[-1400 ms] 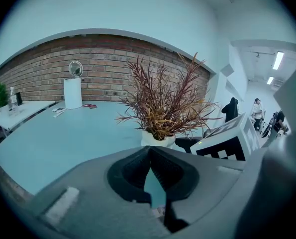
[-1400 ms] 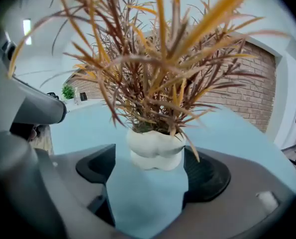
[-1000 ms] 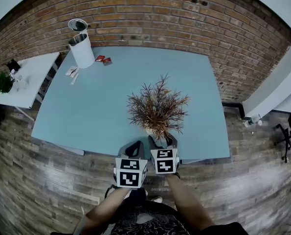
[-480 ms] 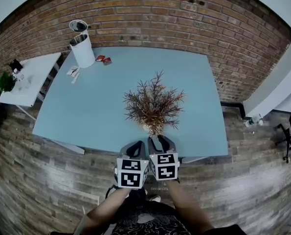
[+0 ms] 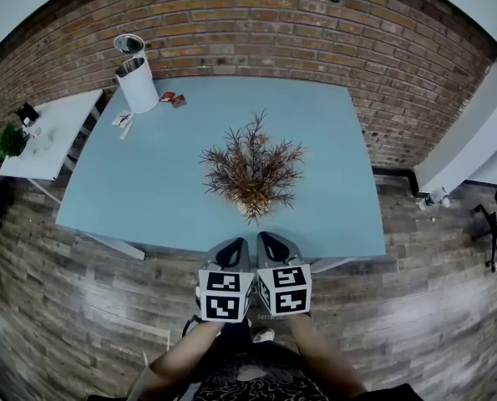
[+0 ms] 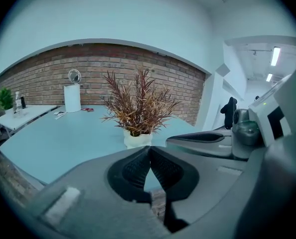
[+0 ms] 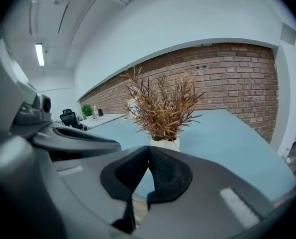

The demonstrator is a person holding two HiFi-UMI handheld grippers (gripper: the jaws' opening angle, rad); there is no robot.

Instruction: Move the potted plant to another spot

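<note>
A potted plant (image 5: 251, 170) with dry reddish-brown fronds stands upright in a small white pot (image 5: 252, 210) on the light blue table (image 5: 148, 182), toward its near edge. My two grippers hang side by side off the near edge, short of the pot and touching nothing. The left gripper (image 5: 231, 253) is shut and empty; in the left gripper view its pads meet below the pot (image 6: 137, 139). The right gripper (image 5: 275, 247) is shut and empty too, and in the right gripper view the plant (image 7: 162, 106) stands free ahead of it.
A white cylindrical bin (image 5: 138, 84), a round mirror (image 5: 129, 43), small red items (image 5: 173, 99) and papers (image 5: 120, 119) sit at the table's far left corner. A white side table (image 5: 52, 132) with a green plant (image 5: 10, 140) stands left. A brick wall runs behind.
The right gripper, whose jaws stood apart beside the pot, has drawn back toward me, risen and shut empty. The left gripper has drawn back too. The plant stays on the table.
</note>
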